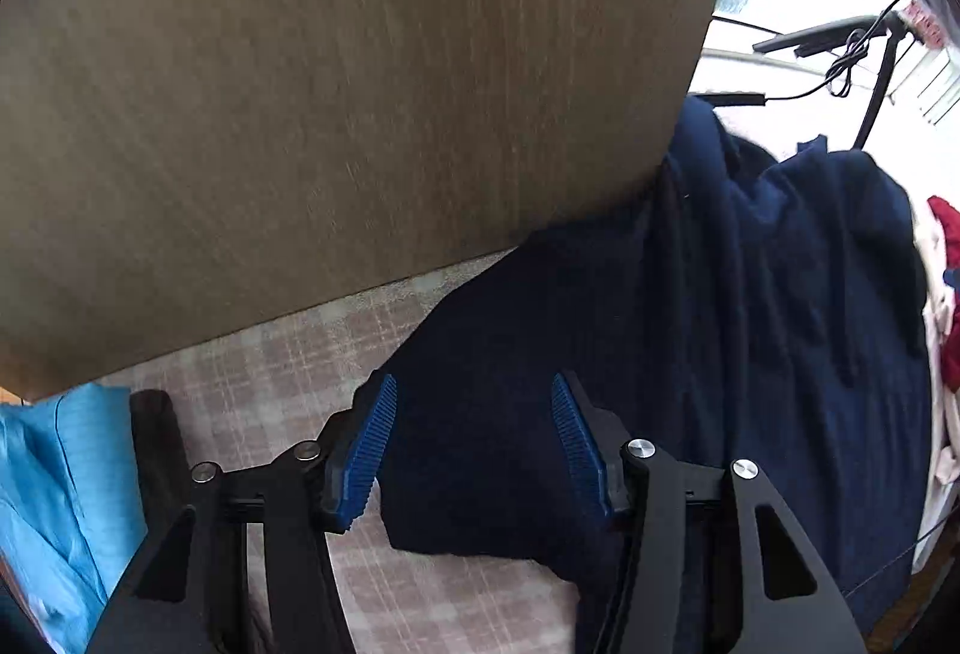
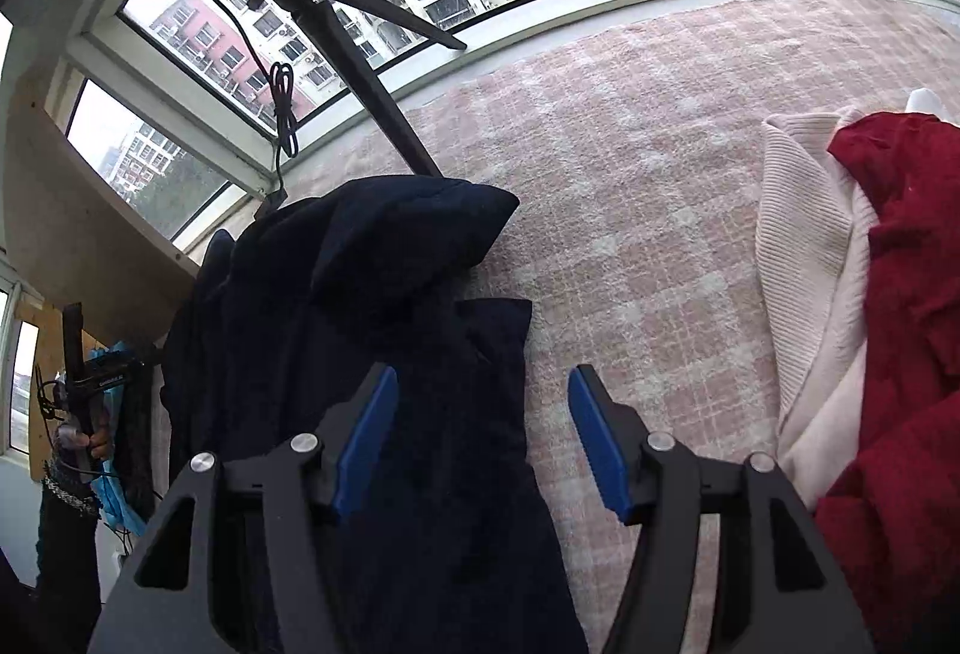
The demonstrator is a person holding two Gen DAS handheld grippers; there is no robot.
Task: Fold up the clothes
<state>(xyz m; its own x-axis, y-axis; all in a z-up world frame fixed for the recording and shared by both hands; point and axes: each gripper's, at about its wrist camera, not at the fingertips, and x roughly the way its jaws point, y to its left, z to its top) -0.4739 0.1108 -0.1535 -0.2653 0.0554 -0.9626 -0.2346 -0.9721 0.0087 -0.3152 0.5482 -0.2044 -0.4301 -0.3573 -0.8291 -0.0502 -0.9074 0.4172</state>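
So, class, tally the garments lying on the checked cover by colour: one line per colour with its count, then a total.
Navy: 1, the navy garment
Red: 1, the red garment
Pale pink: 1, the ribbed pale pink garment
Total: 3
The light blue cloth at the edge may be clothing; I cannot tell, so it is not counted.

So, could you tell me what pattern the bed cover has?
A pale pink-and-cream check, the bed cover shows best in the right wrist view.

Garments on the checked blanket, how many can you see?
3: navy garment by the left edge, cream knit and red garment piled at right. More may hide underneath.
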